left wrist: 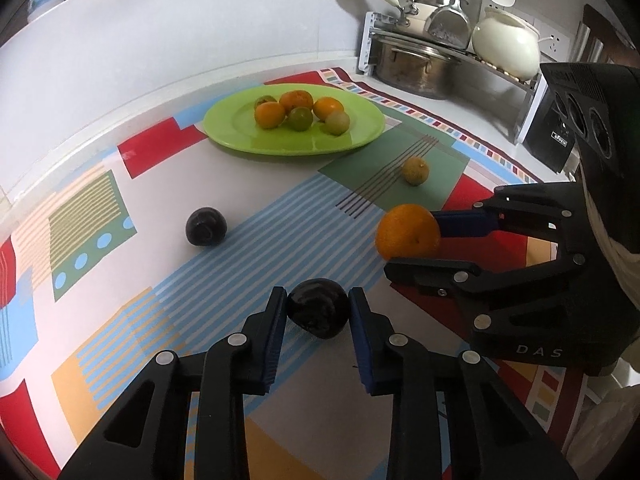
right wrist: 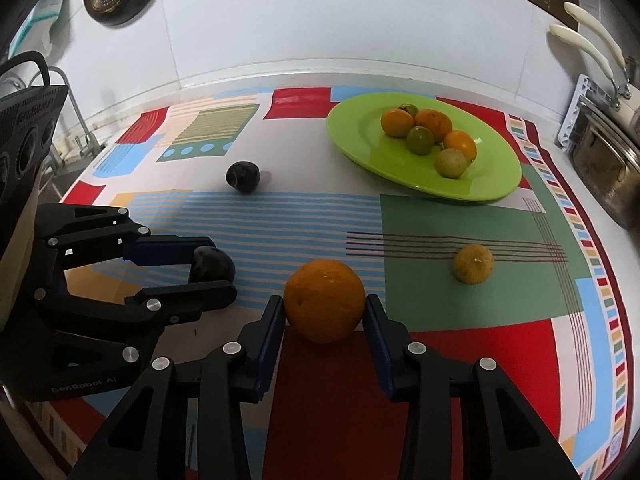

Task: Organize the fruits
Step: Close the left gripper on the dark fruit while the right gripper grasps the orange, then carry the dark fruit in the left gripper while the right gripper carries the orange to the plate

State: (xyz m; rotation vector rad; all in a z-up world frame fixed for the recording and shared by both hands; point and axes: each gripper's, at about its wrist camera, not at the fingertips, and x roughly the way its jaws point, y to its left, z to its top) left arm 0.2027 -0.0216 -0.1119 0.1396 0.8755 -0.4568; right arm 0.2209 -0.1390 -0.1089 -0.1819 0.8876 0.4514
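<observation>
Gripping: left gripper (left wrist: 318,308) clamps the dark plum (left wrist: 318,308); right gripper (right wrist: 325,312) clamps the orange (right wrist: 325,301).
Handling: both round, smooth, light; plum bruises, so squeeze mid-belly.
Place: both short of the green plate (right wrist: 348,140).

surface: white counter (left wrist: 168,80) under a colourful patterned cloth (right wrist: 460,300) | on cloth: round green plate (right wrist: 352,136), dark purple plum (right wrist: 243,176), second dark plum (left wrist: 318,312), large orange (right wrist: 325,300), small yellow-green citrus (right wrist: 473,263)

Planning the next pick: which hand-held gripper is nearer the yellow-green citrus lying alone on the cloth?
Right. The right hand-held gripper, holding the orange, is beside the citrus; the left lies beyond the orange.
</observation>
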